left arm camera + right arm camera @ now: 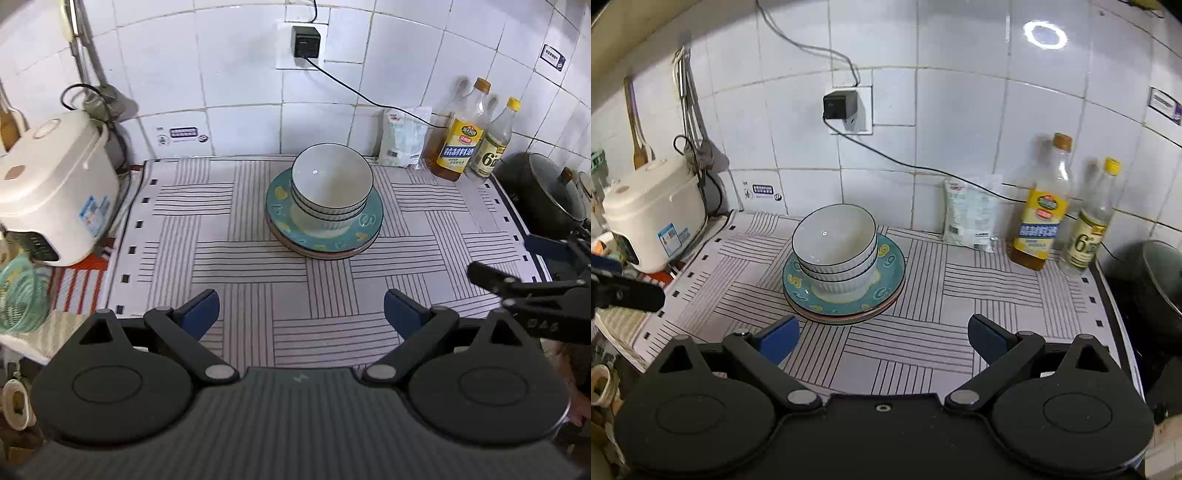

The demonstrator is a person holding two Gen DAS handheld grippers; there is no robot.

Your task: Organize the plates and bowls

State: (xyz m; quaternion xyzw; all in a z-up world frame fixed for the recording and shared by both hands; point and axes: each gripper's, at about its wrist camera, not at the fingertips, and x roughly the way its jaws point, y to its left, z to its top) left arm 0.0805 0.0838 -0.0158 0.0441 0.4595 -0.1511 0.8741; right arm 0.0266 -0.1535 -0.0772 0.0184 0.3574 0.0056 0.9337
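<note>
Two fisheye views, each mounted on a hand-held gripper, look forward and steeply down along its own two fingers at a counter under a striped mat (258, 273) and a white tiled wall (236, 74). The left wrist view sits above the mat's near edge, facing the wall, with the stacked bowls (331, 184) near centre and well ahead of its fingers (201, 308). The right wrist view is set further right and angled slightly leftward; the bowls (834, 247) lie left of centre. Both share mat, bowls, wall socket (304, 41), rice cooker (55, 184) and bottles (461, 140). Each view catches the other gripper at its edge.
</note>
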